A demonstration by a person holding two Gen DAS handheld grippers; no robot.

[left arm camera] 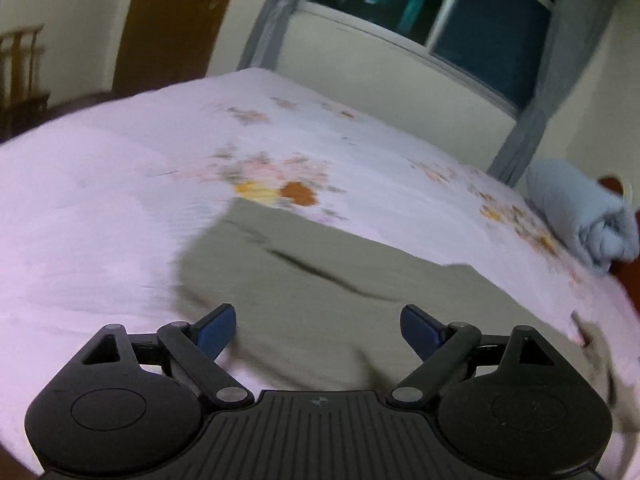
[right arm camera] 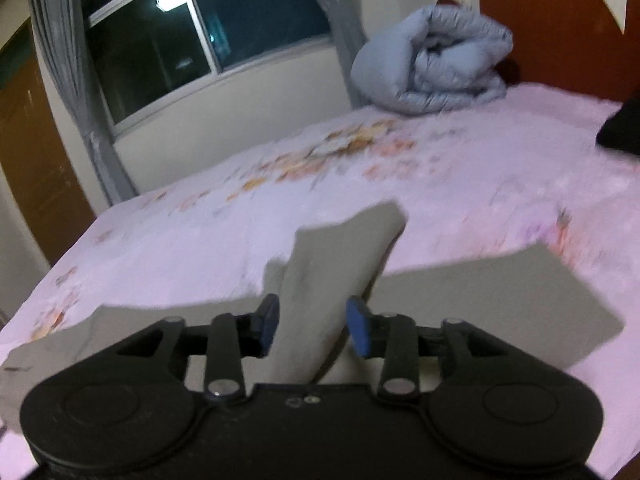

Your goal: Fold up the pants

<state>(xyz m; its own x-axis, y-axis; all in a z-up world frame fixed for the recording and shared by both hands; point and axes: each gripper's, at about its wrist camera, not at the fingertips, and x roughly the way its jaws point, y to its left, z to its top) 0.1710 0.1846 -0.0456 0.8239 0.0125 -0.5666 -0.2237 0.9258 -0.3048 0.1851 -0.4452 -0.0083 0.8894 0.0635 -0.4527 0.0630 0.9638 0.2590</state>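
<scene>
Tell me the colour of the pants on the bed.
Olive grey-green, plain; the pants show best in the left wrist view.

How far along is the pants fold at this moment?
Partly done: the pants lie folded over on the bed. The left gripper is open and empty. A raised flap stands between the right gripper's parted pads, apparently loose. Left: lay it flat, finish folding.
</scene>
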